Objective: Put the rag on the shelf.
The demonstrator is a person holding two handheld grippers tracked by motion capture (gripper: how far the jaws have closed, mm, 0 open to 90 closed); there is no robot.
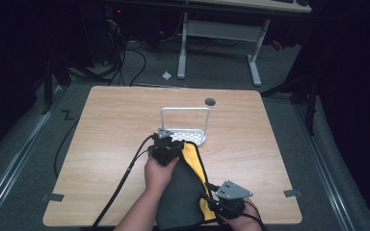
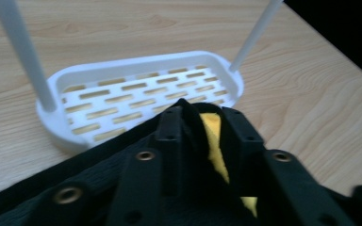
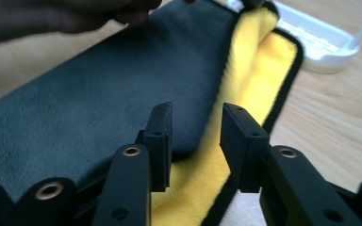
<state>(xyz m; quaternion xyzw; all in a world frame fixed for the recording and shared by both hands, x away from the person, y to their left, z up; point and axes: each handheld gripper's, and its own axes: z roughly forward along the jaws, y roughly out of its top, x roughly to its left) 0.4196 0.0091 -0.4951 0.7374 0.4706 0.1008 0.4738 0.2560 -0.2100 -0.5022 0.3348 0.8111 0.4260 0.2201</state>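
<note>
A folded cloth (image 1: 183, 192) is laid on the counter (image 1: 106, 144), at its near edge. The left gripper (image 1: 169, 143) is set over the cloth's far end, and a fold of the cloth (image 2: 188, 127) is seen between its parted jaws. Just beyond the left gripper a slotted tray (image 2: 141, 94) is placed on the counter, with the cloth's far edge lapped against its near rim. A hooped handle (image 1: 185, 111) is raised above the tray. The right gripper (image 1: 224, 204) is positioned at the cloth's near right edge; its jaws are spread over that edge (image 3: 202, 165). Bare counter is found to the right of the right gripper.
</note>
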